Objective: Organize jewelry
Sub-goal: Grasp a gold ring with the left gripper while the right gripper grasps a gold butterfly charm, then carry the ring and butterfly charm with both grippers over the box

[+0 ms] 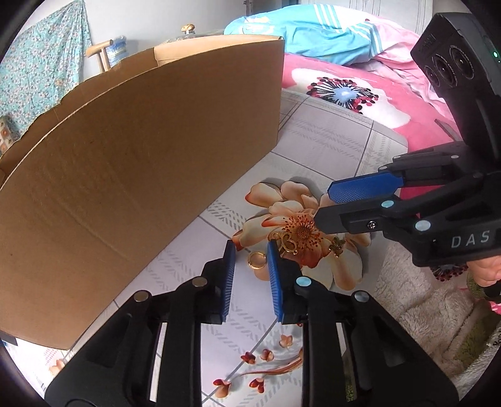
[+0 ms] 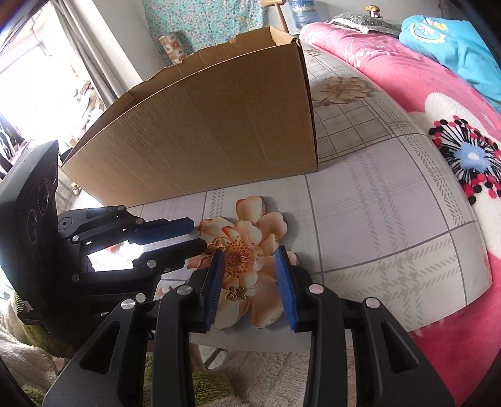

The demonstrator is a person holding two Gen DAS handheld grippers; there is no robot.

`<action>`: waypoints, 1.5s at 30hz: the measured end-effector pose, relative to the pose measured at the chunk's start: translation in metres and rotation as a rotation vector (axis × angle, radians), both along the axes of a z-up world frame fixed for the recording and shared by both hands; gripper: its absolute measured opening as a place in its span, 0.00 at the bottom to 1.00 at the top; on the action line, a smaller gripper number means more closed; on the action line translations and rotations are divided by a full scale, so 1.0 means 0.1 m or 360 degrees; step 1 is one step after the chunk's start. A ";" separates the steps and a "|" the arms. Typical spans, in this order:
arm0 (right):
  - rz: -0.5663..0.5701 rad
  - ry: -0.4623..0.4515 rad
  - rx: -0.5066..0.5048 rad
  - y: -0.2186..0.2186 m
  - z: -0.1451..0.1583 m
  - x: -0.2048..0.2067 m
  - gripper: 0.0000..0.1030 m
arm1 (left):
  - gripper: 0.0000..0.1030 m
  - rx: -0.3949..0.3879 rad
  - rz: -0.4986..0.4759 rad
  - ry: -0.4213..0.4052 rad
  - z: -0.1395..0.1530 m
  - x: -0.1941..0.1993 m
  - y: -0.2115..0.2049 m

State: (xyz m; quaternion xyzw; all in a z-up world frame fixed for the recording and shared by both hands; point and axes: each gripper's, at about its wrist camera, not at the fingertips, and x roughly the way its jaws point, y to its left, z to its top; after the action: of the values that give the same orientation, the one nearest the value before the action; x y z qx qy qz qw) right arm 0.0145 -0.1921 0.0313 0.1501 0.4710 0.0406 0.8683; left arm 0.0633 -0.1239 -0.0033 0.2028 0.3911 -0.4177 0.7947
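Note:
A gold ring (image 1: 257, 260) lies on the flowered tablecloth (image 1: 328, 147) between the fingertips of my open left gripper (image 1: 250, 250). A gold openwork pendant (image 1: 286, 242) lies just past its right fingertip. A small bronze butterfly charm (image 1: 337, 245) lies further right; in the right wrist view the charm (image 2: 235, 293) sits between the fingers of my open right gripper (image 2: 250, 253). My right gripper (image 1: 322, 203) comes in from the right in the left wrist view. My left gripper (image 2: 195, 234) shows at left in the right wrist view, near the pendant (image 2: 218, 242).
A large open cardboard box (image 1: 141, 175) stands on the table just left of the jewelry, also in the right wrist view (image 2: 200, 134). A pink flowered blanket (image 2: 438, 125) and blue cloth (image 1: 313, 28) lie on the bed beyond. A fluffy cream cover (image 1: 416, 300) is at the table's near edge.

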 end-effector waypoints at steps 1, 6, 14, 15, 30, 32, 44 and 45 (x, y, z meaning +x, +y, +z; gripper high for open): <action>-0.0008 -0.0003 0.0003 -0.01 0.00 -0.01 0.32 | 0.18 0.0001 -0.0009 -0.0002 0.00 0.00 0.00; -0.0027 -0.0015 0.0016 -0.05 0.02 -0.08 0.32 | 0.10 0.0002 -0.0019 -0.0006 0.00 -0.01 0.00; 0.0188 -0.0038 -0.0167 0.20 0.07 -0.04 0.32 | 0.10 -0.0014 0.0093 0.0013 0.00 -0.05 0.14; 0.0231 -0.0044 -0.0207 0.27 0.08 -0.01 0.32 | 0.10 -0.0019 0.0114 0.0021 0.00 -0.05 0.17; 0.0574 -0.0052 -0.0450 0.56 -0.03 0.28 0.27 | 0.10 -0.0105 0.0262 0.0091 -0.01 0.01 0.44; 0.0619 -0.0037 -0.0448 0.59 -0.02 0.31 0.22 | 0.10 -0.0117 0.0261 0.0098 -0.01 0.01 0.45; 0.0608 0.0022 -0.0366 0.54 -0.02 0.47 0.12 | 0.10 -0.0180 0.0252 0.0122 -0.02 0.02 0.52; 0.0597 0.0023 -0.0359 0.52 -0.02 0.48 0.12 | 0.10 -0.0182 0.0251 0.0121 -0.02 0.02 0.52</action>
State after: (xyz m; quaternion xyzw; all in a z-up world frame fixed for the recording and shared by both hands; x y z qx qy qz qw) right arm 0.0624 -0.1402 0.0295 -0.0380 0.4985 0.1476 0.8534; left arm 0.0655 -0.0718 -0.0050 0.1098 0.4111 -0.3829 0.8200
